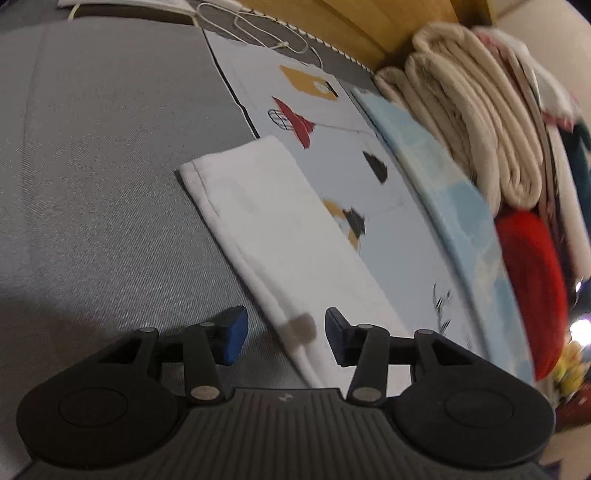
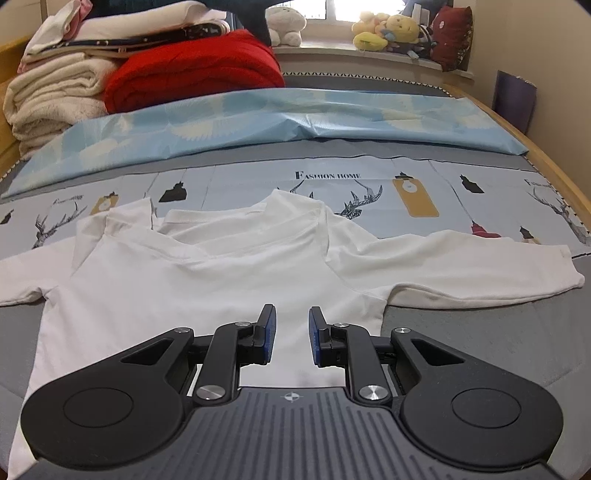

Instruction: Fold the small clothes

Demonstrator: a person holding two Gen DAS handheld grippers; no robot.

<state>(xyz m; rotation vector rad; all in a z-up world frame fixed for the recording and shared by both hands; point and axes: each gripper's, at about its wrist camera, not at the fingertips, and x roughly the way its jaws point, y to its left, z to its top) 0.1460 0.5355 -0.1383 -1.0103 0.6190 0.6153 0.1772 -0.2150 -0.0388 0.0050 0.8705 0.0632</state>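
Observation:
A small white t-shirt (image 2: 207,280) lies spread on the grey bed, collar away from me, both sleeves out to the sides. My right gripper (image 2: 291,332) is open and empty, just above the shirt's lower body. In the left wrist view one white sleeve (image 1: 273,236) stretches across the grey cover and onto the patterned cloth. My left gripper (image 1: 284,332) is open and empty, its blue fingers either side of the sleeve's near part.
A patterned pale sheet (image 2: 406,192) and a light blue pillow (image 2: 258,122) lie beyond the shirt. Folded cream blankets (image 2: 48,99) and a red blanket (image 2: 192,74) are stacked at the back left. Plush toys (image 2: 388,33) sit on the windowsill. A white cable (image 1: 258,29) lies on the bed.

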